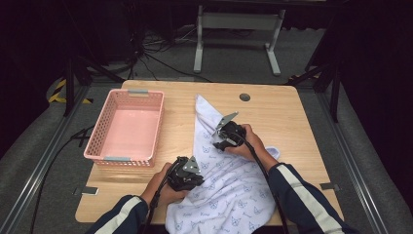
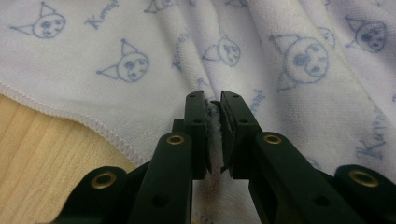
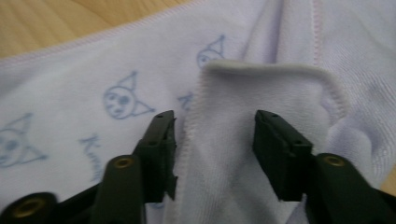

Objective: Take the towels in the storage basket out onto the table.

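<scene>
**Soft towel, grab it by the hem**

Towel (image 1: pixel 229 180) lies across the bench (image 1: pixel 287 112), w/ a long tail running up toward 12 o'clock and the bulk spilling over the near edge at 6 o'clock. White terry w/ blue cat-face print; it folds and bunches freely, so it looks light, limp, no stiffness at all. Not fragile, not slippery – the nap should give the pads good bite. It will sag and drag when lifted, so two holds well apart seem needed to keep it flat.

Left hand-held gripper (image 2: pixel 213 105) is clenched on a pinched ridge of towel, a thin fold squeezed between the jaws, just in from the stitched hem. In the high view it sits at approx 7 o'clock of the cloth (image 1: pixel 187 173).

Right hand-held gripper (image 3: pixel 215 130) is released: jaws apart, straddling a folded-over corner flap that stands between them w/o being pressed. High view puts it near mid-cloth (image 1: pixel 226 134).

Best hold, IMO: the stitched hem or a corner, where the cloth is doubled and won't slip out.

Pink basket (image 1: pixel 125 129) sits at 9 o'clock, apart from the towel.
</scene>
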{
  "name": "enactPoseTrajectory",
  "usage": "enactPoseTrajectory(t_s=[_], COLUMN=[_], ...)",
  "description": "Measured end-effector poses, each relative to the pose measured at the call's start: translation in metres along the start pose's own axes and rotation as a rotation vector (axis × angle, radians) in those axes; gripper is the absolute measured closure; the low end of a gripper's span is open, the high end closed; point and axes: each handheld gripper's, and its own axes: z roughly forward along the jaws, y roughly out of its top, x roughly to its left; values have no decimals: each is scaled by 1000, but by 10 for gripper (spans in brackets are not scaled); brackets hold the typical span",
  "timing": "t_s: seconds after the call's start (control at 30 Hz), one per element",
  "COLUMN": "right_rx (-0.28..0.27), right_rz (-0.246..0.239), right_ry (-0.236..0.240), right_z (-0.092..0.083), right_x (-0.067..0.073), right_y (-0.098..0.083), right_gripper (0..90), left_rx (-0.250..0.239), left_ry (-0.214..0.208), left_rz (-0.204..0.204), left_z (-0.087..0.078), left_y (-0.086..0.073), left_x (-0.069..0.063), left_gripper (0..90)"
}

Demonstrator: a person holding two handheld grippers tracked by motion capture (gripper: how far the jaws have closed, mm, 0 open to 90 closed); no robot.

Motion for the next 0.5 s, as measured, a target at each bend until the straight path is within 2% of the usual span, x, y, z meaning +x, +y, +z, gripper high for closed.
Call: enactPoseTrajectory(t_s=[0.1, 0.13, 0.2, 0.23, 0.27, 0.3, 0.33, 0.4, 0.47, 0.5], right_rx=[-7, -10, -13, -27, -27, -47, -90, -99, -109, -115], right_rz=[-11, -7, -13, -6, -6, 8, 38, 54, 59, 70], right_ry=[-47, -46, -59, -37, -37, -28, -23, -17, -39, -34], right_z=[-1, -2, -6, -9, -9, -15, -29, -33, -42, -46], right_x=[-2, -2, -4, -6, -6, -8, -15, -18, -25, -30], right_y=[1, 1, -1, -1, -1, -2, -5, -6, -10, -14], right_gripper=[773, 816, 836, 835, 835, 830, 814, 813, 824, 823], left_rx=[-7, -6, -2, -3, -3, -2, 4, 11, 11, 7], left_ry=[-7, -6, -3, 2, 2, 1, -5, -5, -5, -6], left_rz=[4, 6, 10, 19, 19, 19, 15, 23, 22, 20], left_z=[0, 0, 0, 0, 0, 0, 0, 0, 0, 0], left_y=[-1, -1, 0, 0, 0, 0, 0, 1, 1, 1], left_x=[1, 1, 0, 1, 1, 1, 0, 0, 1, 1], left_gripper=[817, 816, 816, 816, 816, 816, 816, 816, 816, 816])
